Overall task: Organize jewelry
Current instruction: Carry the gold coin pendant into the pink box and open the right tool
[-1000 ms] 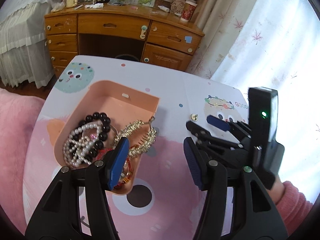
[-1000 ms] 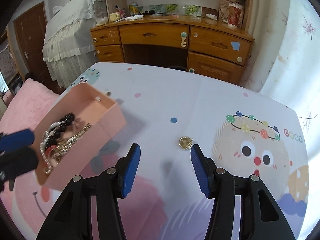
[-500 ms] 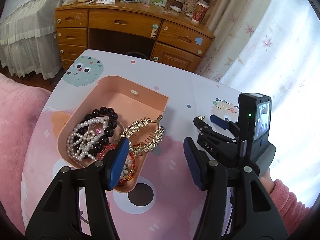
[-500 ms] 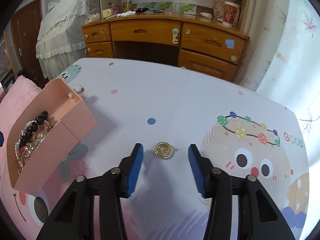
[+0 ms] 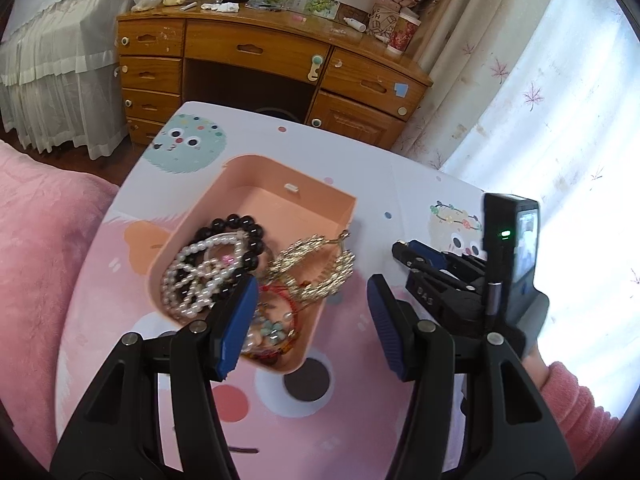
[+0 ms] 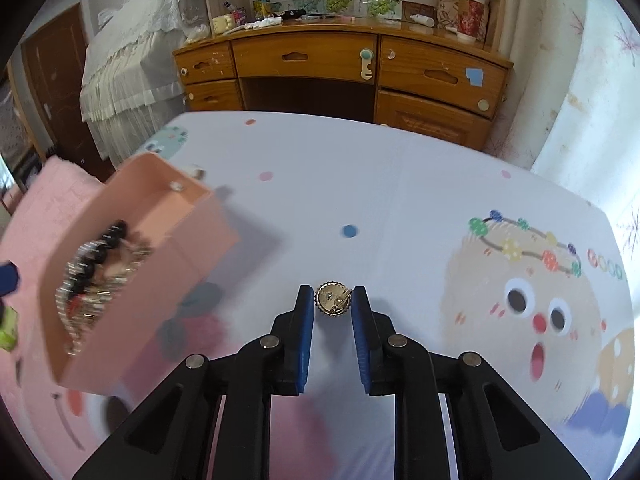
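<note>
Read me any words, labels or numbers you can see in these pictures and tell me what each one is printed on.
"DAS": raised letters on the right gripper, seen from the left wrist.
"GOOD", partly blurred: coloured letters on the tablecloth, beside the cartoon face.
Drawings on the wall and the printed cup on the desk: too small to read.

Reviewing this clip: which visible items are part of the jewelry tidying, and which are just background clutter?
Part of the job:
- gold brooch between the right gripper pads, which have just been closing
- pink box of jewelry: pearl strand, black bead bracelet, gold hoops

Lying about:
- wooden desk
- paper cup
- bed
</note>
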Demonstrator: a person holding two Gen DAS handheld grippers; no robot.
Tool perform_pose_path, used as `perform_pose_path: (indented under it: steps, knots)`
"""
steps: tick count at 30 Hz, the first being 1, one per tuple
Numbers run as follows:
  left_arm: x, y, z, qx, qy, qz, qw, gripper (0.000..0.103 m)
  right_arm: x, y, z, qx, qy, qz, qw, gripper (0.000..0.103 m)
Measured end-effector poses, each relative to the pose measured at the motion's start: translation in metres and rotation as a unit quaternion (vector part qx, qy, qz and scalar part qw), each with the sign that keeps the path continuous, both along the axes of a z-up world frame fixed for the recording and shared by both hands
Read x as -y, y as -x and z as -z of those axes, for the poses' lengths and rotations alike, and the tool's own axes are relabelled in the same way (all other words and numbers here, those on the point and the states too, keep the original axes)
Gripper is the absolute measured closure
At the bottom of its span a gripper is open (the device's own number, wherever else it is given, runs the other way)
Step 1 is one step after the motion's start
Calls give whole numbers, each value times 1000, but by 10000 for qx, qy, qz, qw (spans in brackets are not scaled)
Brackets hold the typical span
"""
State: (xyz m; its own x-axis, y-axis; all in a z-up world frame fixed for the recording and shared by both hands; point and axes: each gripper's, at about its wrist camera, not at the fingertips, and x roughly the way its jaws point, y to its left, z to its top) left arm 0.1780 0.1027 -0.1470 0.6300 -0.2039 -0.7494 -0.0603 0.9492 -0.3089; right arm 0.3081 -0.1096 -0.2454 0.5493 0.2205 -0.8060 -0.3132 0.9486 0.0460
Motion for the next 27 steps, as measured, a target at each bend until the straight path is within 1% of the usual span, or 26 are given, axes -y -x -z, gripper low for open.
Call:
perform_pose_path:
  steps: [4,6,9,10,13,17,19,21,23,25,27]
  knots:
    - [-17,14,-4,-53,6,49,10000,49,-14,26,-22,-93,-364,228,9990,84]
    - [-27,20,-6,-154,31,196,9997,49,-23,42,-38,-142,-585,422,9973,84]
    - [-42,29,-16,-328,-35,348,9989,49,-39,66,-63,-80,-807,482,9955,84]
    - [-49,34,-22,-370,-92,379,9986,49,-49,77,-72,-27,-846,441,9954,84]
    - [-71,54,-45,-258,-138,416,9987,49,-76,107,-93,104,-914,275,9954,84]
    - [-103,88,-75,-161,4,446,9989,49,-113,137,-109,394,-957,209,9944,84]
    - [-116,107,-88,-136,5,454,9989,49,-129,146,-111,420,-1092,211,9929,82]
    - [-127,122,-99,-227,34,595,9980,49,-139,150,-114,342,-1112,319,9927,54]
    - [-134,135,-110,-284,57,749,9968,49,-145,163,-126,440,-1036,481,9925,51]
    - [-140,151,-124,-243,-31,711,9972,49,-145,180,-141,524,-1022,549,9919,44]
    - [-143,168,-137,-126,-106,586,9981,49,-138,201,-156,590,-965,662,9914,18]
